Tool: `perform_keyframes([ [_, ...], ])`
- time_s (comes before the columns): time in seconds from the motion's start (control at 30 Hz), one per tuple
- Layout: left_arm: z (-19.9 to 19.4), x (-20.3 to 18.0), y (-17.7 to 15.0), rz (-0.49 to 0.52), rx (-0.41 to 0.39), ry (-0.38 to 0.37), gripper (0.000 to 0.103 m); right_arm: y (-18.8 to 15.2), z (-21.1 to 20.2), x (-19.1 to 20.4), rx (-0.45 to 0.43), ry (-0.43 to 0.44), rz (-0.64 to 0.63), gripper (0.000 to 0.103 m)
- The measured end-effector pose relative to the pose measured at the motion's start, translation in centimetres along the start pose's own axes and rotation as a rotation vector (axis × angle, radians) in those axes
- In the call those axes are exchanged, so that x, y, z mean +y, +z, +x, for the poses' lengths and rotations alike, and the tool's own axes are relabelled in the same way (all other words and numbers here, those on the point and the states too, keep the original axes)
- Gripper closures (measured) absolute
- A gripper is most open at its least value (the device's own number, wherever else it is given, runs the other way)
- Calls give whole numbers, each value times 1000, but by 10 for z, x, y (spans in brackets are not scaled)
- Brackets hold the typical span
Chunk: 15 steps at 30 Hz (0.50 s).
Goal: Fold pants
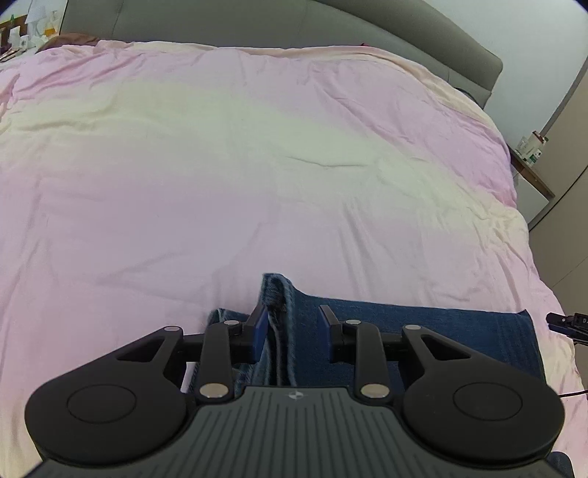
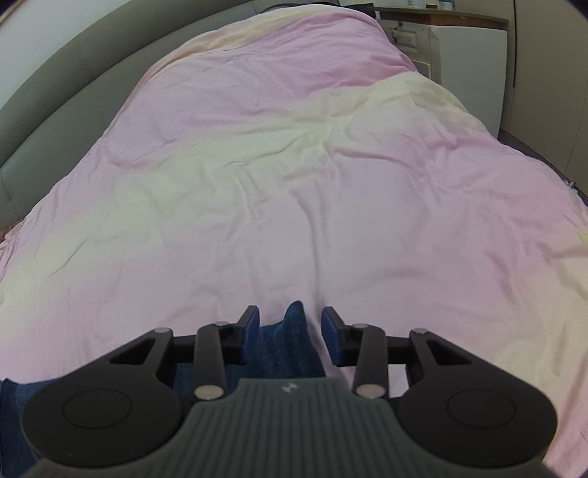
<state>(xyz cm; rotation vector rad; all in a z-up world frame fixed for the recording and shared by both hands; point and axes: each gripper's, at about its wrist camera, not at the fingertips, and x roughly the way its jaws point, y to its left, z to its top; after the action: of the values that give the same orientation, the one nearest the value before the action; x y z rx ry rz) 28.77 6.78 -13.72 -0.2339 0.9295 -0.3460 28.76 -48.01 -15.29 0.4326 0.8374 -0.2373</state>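
— On the near edge of the pink duvet (image 1: 257, 165), what lies there?

— One pair of blue denim pants (image 1: 422, 331), spread flat with its long axis running left to right across the bed's near side, in the left wrist view. One raised fold of denim stands up and points away toward the grey headboard (image 1: 257, 22).

— And the left gripper (image 1: 292, 331)?

— Its jaws stand apart, with that upright fold between them; the fabric sits against the left pad while the right pad is clear of it.

— The right gripper (image 2: 290, 331)?

— Also spread, not clamped. One peak of denim rises between its fingers, touching neither that I can tell, pointing up the bed.

— Anything else?

— One white nightstand (image 2: 466, 55) beside the far corner, seen from the right wrist, and the right gripper's tip at the pants' right end.
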Motion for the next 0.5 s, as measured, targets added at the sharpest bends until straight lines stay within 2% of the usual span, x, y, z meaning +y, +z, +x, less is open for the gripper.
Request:
perform_keyframes([
  [0.03,-4,-5,-7,11,8,-20,71,-7,-8,2,6,23,-22,78],
  [0.1,-6,-16,-20,51,23,-30,71,-25,-17,7,32,54,-77,79],
  [0.17,1,-22,-31,91,41,7,72,-40,-15,8,68,62,-123,79],
  [0.23,13,-15,-37,74,76,35,86,-53,-5,3,110,47,-133,82],
  [0.27,21,-11,-40,64,91,53,88,-58,3,-3,126,37,-130,84],
  [0.33,35,0,-47,30,123,57,90,-63,20,-12,162,16,-125,102],
  [0.4,43,3,-51,23,130,64,90,-65,35,-18,194,-18,-119,103],
  [0.5,38,-3,-47,31,139,96,90,-66,42,-15,218,-25,-151,103],
])
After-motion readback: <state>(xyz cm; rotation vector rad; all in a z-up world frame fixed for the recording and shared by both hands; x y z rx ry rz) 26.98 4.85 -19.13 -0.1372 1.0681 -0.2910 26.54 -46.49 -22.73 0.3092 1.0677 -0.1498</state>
